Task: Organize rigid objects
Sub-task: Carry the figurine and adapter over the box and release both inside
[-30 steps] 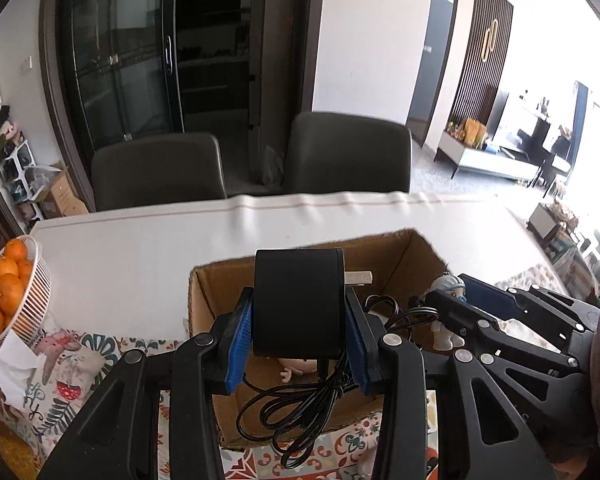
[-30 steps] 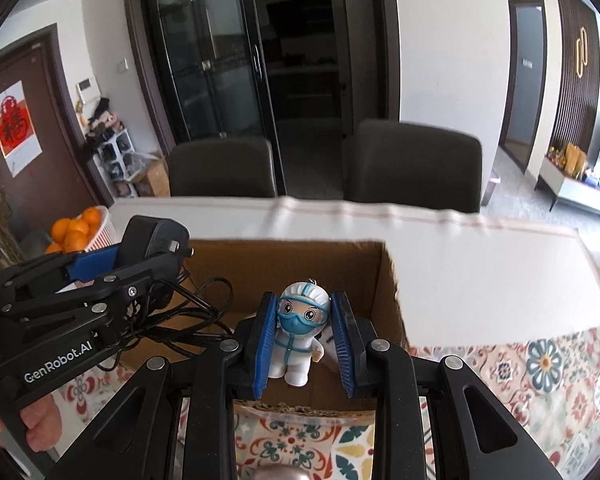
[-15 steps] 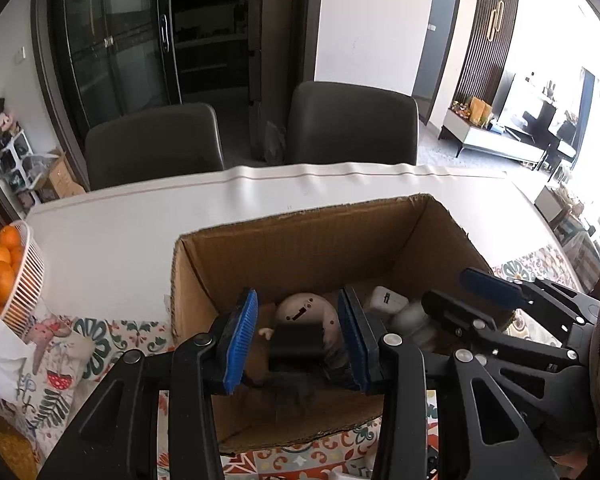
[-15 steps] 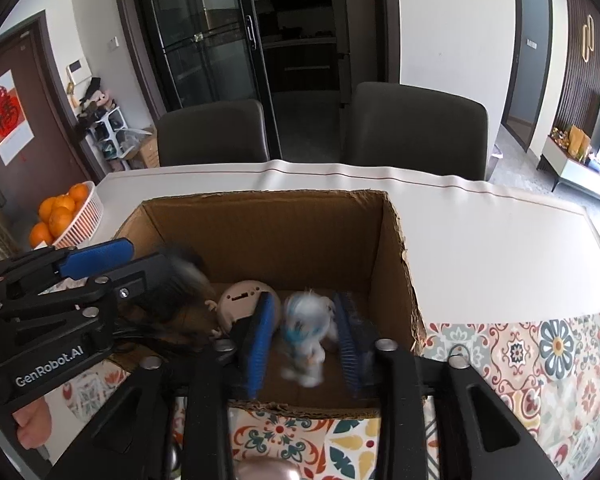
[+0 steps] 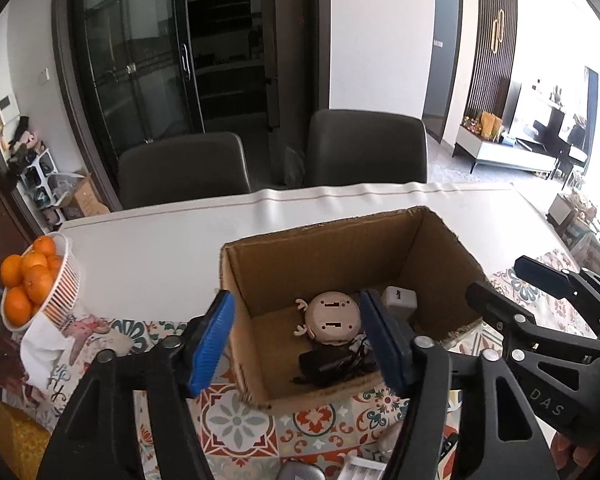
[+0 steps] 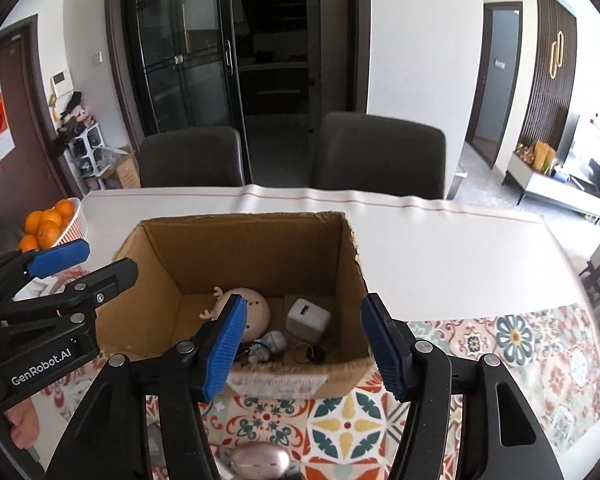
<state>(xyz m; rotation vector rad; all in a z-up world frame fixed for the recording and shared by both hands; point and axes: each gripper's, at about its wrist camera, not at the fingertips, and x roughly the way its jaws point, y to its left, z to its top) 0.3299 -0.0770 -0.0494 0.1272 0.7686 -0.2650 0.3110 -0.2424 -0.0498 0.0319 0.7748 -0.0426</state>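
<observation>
Left gripper (image 5: 296,344) and right gripper (image 6: 304,344), fingers just spread, pinching nothing. Dropped in the cardboard box (image 6: 260,240) (on the patterned surface (image 6: 500,344)): black adapter (image 5: 332,364), small figurine (image 6: 270,344).

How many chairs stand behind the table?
2. One chair is behind the table on the left of the picture, the other chair on the right, beside it. More may be hidden outside the view.
</observation>
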